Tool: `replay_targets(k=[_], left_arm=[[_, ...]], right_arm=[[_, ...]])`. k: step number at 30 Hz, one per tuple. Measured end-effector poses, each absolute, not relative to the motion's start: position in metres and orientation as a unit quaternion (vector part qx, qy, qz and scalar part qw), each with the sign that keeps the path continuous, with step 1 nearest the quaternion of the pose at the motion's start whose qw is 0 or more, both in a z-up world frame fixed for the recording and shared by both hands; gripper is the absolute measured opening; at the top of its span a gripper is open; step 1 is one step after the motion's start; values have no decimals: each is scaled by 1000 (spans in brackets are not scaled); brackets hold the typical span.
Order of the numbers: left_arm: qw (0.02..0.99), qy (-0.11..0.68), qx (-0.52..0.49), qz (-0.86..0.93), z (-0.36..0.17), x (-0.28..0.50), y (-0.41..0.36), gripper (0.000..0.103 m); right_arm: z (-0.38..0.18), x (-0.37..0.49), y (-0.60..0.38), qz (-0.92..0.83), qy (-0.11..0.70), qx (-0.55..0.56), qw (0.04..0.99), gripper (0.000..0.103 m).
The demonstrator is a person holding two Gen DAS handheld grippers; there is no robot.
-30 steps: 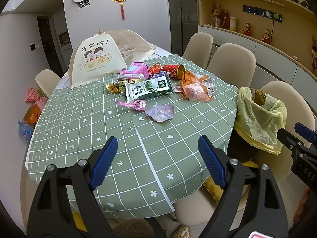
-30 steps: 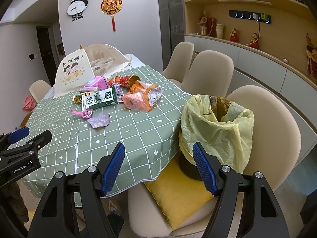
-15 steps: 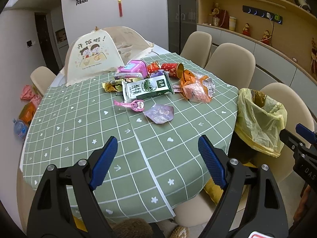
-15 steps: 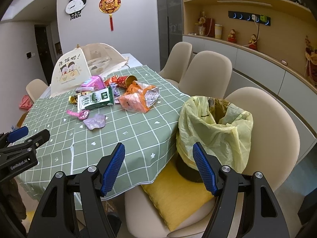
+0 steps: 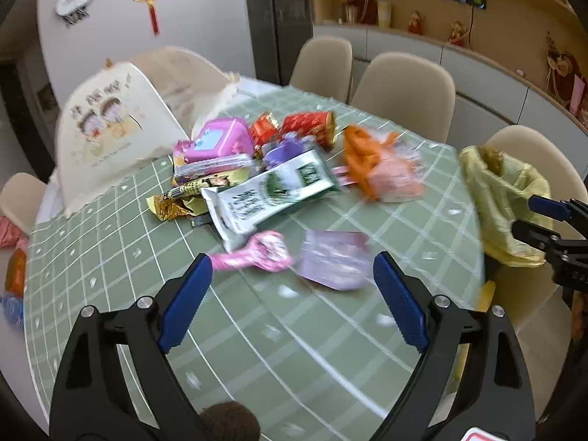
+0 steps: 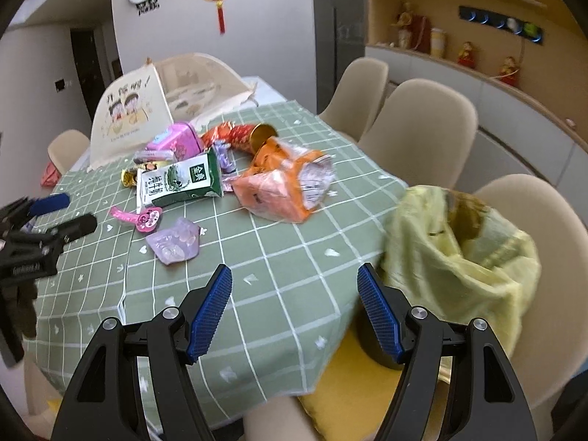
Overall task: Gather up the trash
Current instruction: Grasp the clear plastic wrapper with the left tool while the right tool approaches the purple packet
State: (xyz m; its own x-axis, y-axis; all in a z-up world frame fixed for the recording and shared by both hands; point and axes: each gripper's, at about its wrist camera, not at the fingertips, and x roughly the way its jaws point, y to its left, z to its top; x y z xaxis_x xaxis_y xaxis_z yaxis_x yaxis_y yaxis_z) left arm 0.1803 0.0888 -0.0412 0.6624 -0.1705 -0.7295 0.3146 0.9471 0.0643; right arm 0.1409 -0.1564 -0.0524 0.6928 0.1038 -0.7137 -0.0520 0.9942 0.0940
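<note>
A pile of trash lies on the green checked tablecloth (image 5: 301, 334): a green-white milk carton (image 5: 268, 193) (image 6: 178, 182), an orange snack bag (image 5: 382, 167) (image 6: 283, 183), a pink tag (image 5: 253, 255) (image 6: 139, 217), a pale purple wrapper (image 5: 334, 264) (image 6: 174, 240), a pink box (image 5: 220, 141) and a red can (image 5: 308, 125). My left gripper (image 5: 292, 301) is open and empty, above the table just short of the pink tag and purple wrapper. My right gripper (image 6: 294, 312) is open and empty, over the table's near right edge. A yellow trash bag (image 6: 463, 253) (image 5: 503, 198) stands on a chair at the right.
A cream mesh food cover (image 6: 154, 103) stands at the table's far side. Beige chairs (image 6: 419, 125) ring the table. A yellow cushion (image 6: 352, 386) lies on the near chair under the bag. Shelves with figurines line the right wall.
Both grippers have moved forward toward the trash pile, so the litter looks larger and closer. The left wrist view is motion-blurred. Both grippers stay open.
</note>
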Motion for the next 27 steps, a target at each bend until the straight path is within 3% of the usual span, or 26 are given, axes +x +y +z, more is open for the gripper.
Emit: replay_targets(k=[6, 11, 18, 27], left_arm=[[880, 461, -19, -115, -85, 242, 149, 85], [864, 482, -13, -145, -114, 267, 148, 85], [853, 481, -19, -201, -114, 300, 147, 84], [826, 503, -33, -252, -120, 248, 111, 79]], right_arm=[[-69, 188, -138, 29, 418, 49, 907, 67], [-75, 217, -119, 20, 442, 26, 896, 67], [-88, 223, -113, 18, 472, 1, 882, 67], [-95, 210, -152, 44, 475, 13, 879, 67]])
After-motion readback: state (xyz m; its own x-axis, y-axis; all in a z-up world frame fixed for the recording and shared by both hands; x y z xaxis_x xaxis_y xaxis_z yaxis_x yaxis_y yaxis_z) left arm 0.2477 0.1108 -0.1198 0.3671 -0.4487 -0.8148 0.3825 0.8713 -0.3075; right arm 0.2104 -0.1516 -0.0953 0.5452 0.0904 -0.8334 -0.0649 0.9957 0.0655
